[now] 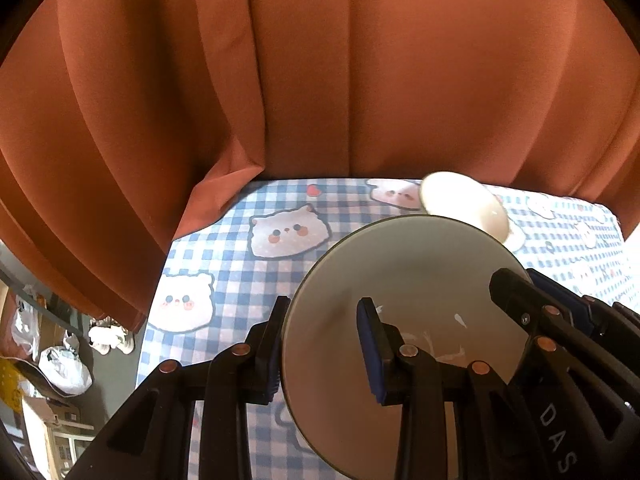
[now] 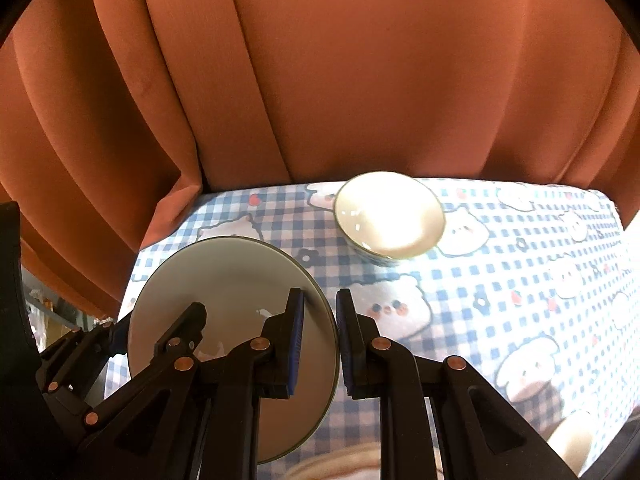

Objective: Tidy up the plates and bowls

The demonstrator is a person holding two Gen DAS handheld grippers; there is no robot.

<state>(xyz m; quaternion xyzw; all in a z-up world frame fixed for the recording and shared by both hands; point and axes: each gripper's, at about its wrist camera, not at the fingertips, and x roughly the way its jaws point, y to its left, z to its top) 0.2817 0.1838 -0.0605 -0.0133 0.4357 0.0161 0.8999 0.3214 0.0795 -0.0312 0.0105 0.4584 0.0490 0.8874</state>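
Rust-orange curtains (image 1: 304, 80) hang in deep folds behind a table draped in a blue-checked cloth (image 2: 500, 280) printed with cartoon bears; white plastic bags (image 1: 66, 368) litter the floor.

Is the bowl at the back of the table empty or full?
Empty. The bowl stands upright on the tablecloth, and its bare, glossy inside shows nothing.

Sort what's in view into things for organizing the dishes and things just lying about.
For the job:
- plate, with both grippers at its rim: left gripper, right gripper
- bowl on the checked tablecloth

Lying about:
- orange curtain
- plastic bags on the floor
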